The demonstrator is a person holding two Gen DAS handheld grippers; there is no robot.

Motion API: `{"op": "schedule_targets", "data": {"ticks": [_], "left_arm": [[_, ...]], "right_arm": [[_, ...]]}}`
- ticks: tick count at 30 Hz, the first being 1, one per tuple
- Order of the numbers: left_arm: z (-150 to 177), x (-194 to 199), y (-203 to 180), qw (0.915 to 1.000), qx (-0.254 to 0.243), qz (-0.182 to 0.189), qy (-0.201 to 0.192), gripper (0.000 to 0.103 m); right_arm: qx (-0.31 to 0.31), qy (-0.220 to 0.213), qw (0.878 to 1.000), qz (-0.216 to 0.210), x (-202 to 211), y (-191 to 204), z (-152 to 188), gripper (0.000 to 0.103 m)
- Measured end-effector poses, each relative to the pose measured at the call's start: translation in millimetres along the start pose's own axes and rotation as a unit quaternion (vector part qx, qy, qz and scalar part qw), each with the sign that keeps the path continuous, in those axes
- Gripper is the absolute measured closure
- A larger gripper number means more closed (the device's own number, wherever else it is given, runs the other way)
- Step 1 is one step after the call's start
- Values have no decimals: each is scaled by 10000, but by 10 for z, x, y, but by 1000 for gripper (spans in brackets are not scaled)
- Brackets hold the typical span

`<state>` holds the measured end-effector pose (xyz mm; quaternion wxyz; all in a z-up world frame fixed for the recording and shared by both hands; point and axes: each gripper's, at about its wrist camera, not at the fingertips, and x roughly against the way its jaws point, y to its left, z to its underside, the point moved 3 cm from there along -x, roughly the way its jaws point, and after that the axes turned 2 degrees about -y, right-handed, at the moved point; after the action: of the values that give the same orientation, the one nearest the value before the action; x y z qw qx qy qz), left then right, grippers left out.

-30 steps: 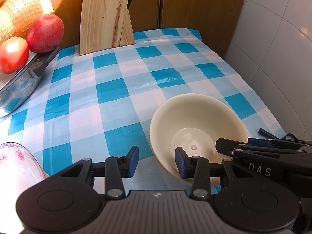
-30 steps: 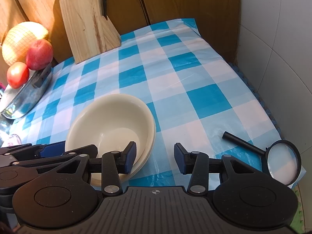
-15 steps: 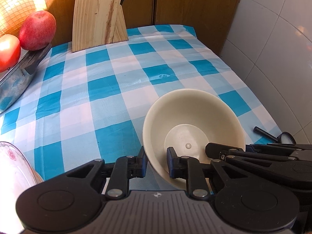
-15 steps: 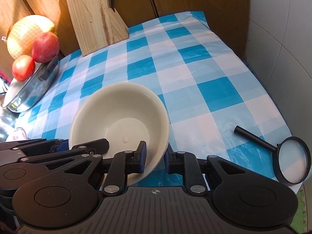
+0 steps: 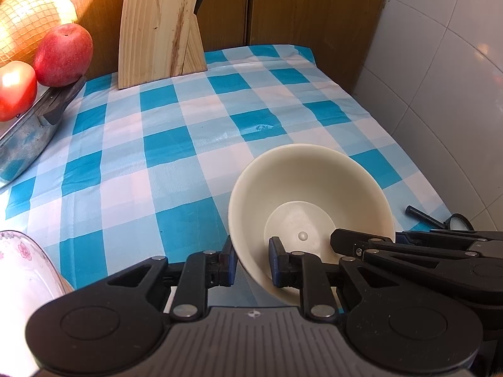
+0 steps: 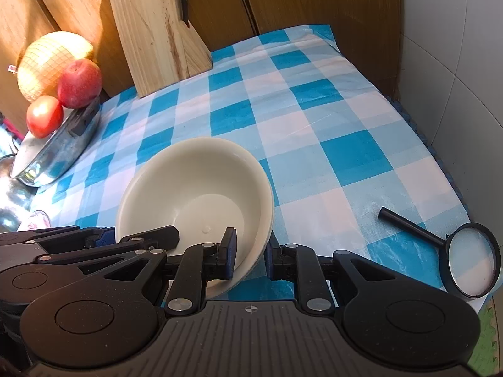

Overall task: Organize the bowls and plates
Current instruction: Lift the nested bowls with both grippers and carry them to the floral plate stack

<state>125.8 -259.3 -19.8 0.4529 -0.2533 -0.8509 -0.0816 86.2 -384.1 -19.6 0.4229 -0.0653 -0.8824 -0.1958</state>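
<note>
Jaws of our left gripper [image 5: 250, 263] and right gripper [image 6: 250, 256] each pinched the near rim of one round cream plastic bowl [image 5: 309, 207], tilting it over the blue-checked table [image 5: 176, 144], presumably for a steady two-handed lift. We counted one bowl, two grippers.

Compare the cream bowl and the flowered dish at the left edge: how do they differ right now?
The cream bowl is plain; the flowered dish is white with pink flowers. The bowl shows whole, while the dish is cut off by the frame. The left gripper and right gripper each clamp the bowl's rim; nothing grips the dish. Both are over the checked tablecloth.
</note>
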Motion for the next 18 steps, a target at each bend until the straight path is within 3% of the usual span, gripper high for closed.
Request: {"op": "schedule_targets", "data": {"ticks": [18], "left_arm": [[-53, 262, 190, 9988, 159, -297, -349, 87]], "right_arm": [[129, -173, 9995, -210, 66, 200, -65, 79]]}}
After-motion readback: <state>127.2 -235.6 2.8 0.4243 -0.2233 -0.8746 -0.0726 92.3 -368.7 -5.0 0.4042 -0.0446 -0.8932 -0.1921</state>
